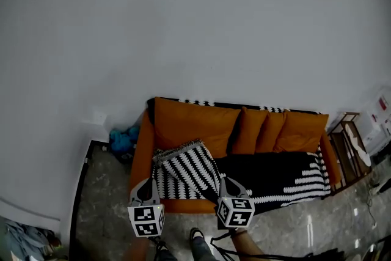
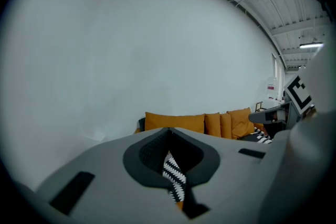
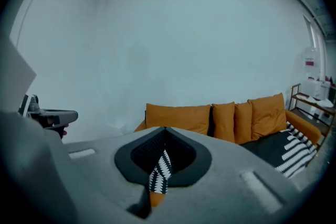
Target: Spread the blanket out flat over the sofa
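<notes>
The black and white blanket (image 1: 189, 169) lies on the seat of the orange sofa (image 1: 183, 122). Its left part is bunched up and its right part lies flat. The left gripper (image 1: 148, 183) and the right gripper (image 1: 224, 180) each have their fingers (image 2: 149, 157) pinched tight on a bit of the blanket's near edge. To do this well, I think both should hold on tight, lift together, and pull the bunched part out toward the sofa's left arm until it lies smooth.
</notes>
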A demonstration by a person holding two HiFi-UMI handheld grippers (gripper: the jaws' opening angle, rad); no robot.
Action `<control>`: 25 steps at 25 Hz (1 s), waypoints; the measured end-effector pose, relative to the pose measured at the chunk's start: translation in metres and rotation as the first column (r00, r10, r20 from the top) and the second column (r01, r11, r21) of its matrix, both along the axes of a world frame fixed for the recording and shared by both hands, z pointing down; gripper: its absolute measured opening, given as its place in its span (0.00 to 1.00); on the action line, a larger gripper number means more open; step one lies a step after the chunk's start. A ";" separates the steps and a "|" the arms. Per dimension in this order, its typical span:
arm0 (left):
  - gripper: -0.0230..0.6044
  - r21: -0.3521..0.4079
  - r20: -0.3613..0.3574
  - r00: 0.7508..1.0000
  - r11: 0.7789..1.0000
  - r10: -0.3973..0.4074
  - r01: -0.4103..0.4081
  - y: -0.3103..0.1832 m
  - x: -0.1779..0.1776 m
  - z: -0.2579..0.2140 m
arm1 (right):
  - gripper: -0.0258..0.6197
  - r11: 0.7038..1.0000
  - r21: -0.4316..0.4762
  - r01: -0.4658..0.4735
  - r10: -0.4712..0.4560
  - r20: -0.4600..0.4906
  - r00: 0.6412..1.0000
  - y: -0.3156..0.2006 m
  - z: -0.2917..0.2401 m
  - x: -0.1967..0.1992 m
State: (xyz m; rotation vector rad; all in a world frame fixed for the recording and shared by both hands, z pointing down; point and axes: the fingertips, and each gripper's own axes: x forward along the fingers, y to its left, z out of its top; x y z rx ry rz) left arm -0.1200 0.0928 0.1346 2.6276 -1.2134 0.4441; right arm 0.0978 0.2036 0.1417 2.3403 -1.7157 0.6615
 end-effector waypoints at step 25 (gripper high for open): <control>0.02 -0.189 0.129 0.989 0.977 -0.076 0.099 -0.029 0.036 0.227 | 0.05 0.990 -0.132 0.050 -0.024 0.190 0.981 -0.059 0.220 0.043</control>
